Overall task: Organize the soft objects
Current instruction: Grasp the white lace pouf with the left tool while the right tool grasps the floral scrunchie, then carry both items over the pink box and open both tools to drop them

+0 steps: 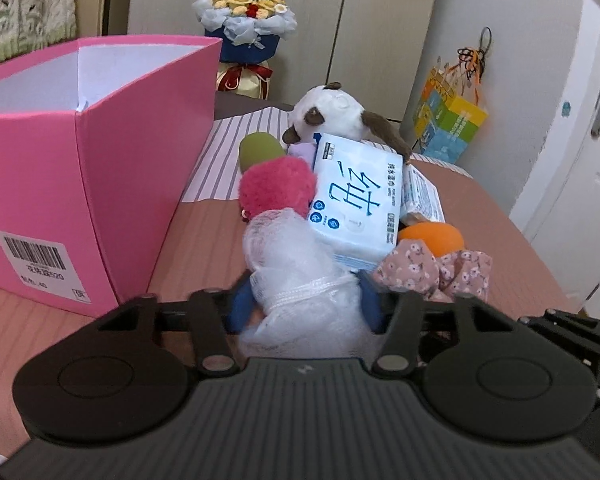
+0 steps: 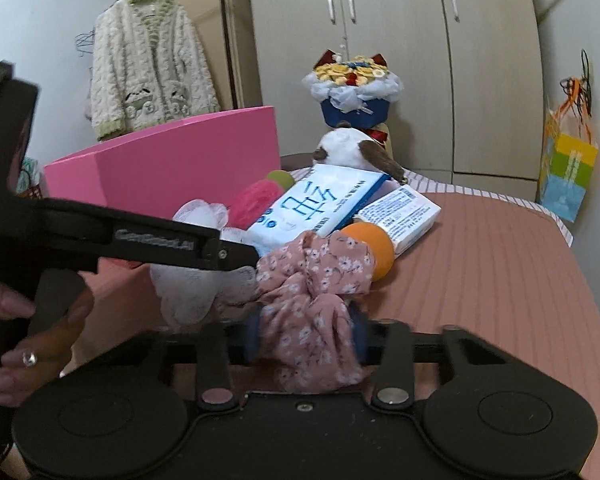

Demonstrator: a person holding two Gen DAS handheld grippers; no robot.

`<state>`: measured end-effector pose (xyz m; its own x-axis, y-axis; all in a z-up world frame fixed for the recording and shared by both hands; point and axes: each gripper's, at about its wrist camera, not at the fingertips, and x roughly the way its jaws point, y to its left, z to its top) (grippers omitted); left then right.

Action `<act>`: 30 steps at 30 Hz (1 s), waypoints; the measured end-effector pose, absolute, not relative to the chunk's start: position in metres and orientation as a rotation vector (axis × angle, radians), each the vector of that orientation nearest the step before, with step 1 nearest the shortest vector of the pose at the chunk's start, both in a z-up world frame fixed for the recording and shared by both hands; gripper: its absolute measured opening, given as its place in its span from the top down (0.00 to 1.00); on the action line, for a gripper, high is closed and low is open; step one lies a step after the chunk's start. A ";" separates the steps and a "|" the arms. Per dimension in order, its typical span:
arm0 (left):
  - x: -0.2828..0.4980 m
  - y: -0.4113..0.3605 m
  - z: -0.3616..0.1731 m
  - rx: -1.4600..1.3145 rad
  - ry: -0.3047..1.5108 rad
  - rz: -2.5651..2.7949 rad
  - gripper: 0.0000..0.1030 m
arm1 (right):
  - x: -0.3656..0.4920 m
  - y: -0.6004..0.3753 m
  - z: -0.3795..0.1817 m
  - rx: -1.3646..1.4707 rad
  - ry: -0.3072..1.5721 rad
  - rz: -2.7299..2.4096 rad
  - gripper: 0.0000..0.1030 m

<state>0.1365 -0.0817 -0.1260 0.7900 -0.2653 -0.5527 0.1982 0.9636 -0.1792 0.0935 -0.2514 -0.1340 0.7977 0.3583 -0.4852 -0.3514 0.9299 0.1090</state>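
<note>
My left gripper (image 1: 306,304) is shut on a white mesh bath sponge (image 1: 296,264) at the near end of a pile of soft things. My right gripper (image 2: 306,338) is shut on a pink floral cloth (image 2: 312,300). The pile holds a pink fluffy ball (image 1: 276,186), a green ball (image 1: 260,148), an orange ball (image 1: 430,236), a big blue-and-white tissue pack (image 1: 356,196), a smaller pack (image 1: 422,194) and a white-and-brown plush dog (image 1: 336,114). An open pink box (image 1: 112,152) stands left of the pile. The left gripper's body (image 2: 140,240) crosses the right wrist view.
All lies on a pink bedspread (image 2: 480,264) with a striped cloth (image 1: 228,148) at the far end. A flower bouquet (image 1: 244,20) stands behind, before wardrobe doors. A colourful bag (image 1: 448,120) hangs at right near a white door (image 1: 580,168).
</note>
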 end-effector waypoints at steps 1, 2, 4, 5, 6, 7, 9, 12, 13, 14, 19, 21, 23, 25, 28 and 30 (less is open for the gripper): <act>0.135 -0.082 -0.126 -0.109 0.611 -0.251 0.59 | 0.090 -0.251 -0.134 0.017 0.520 0.389 0.74; 0.134 -0.082 -0.125 -0.106 0.614 -0.253 0.61 | 0.088 -0.250 -0.135 0.020 0.519 0.391 0.79; 0.131 -0.081 -0.123 -0.101 0.614 -0.256 0.63 | 0.085 -0.249 -0.134 0.018 0.516 0.386 0.82; 0.129 -0.080 -0.122 -0.099 0.611 -0.258 0.63 | 0.084 -0.249 -0.133 0.020 0.515 0.384 0.83; 0.127 -0.078 -0.120 -0.097 0.606 -0.259 0.64 | 0.083 -0.249 -0.132 0.023 0.514 0.382 0.83; 0.126 -0.077 -0.119 -0.096 0.600 -0.257 0.64 | 0.083 -0.249 -0.131 0.028 0.514 0.381 0.84; 0.122 -0.073 -0.115 -0.094 0.584 -0.252 0.64 | 0.082 -0.249 -0.127 0.031 0.507 0.377 0.84; 0.117 -0.066 -0.109 -0.102 0.575 -0.254 0.64 | 0.077 -0.248 -0.120 0.031 0.491 0.380 0.84; 0.116 -0.063 -0.108 -0.106 0.576 -0.260 0.64 | 0.076 -0.248 -0.117 0.028 0.488 0.377 0.84; 0.114 -0.060 -0.106 -0.113 0.577 -0.272 0.64 | 0.075 -0.247 -0.115 0.024 0.487 0.374 0.84; 0.104 -0.048 -0.102 -0.122 0.586 -0.292 0.64 | 0.069 -0.243 -0.110 0.003 0.506 0.345 0.83; 0.100 -0.043 -0.102 -0.114 0.593 -0.294 0.64 | 0.068 -0.243 -0.109 0.015 0.525 0.342 0.83; 0.096 -0.037 -0.101 -0.104 0.612 -0.298 0.64 | 0.066 -0.243 -0.106 0.028 0.549 0.344 0.83; 0.092 -0.031 -0.100 -0.078 0.649 -0.294 0.64 | 0.063 -0.241 -0.102 0.032 0.564 0.347 0.83; 0.088 -0.018 -0.098 -0.059 0.706 -0.301 0.64 | 0.057 -0.235 -0.095 0.038 0.579 0.383 0.83; 0.083 -0.006 -0.094 -0.063 0.733 -0.324 0.64 | 0.054 -0.231 -0.092 0.045 0.600 0.419 0.83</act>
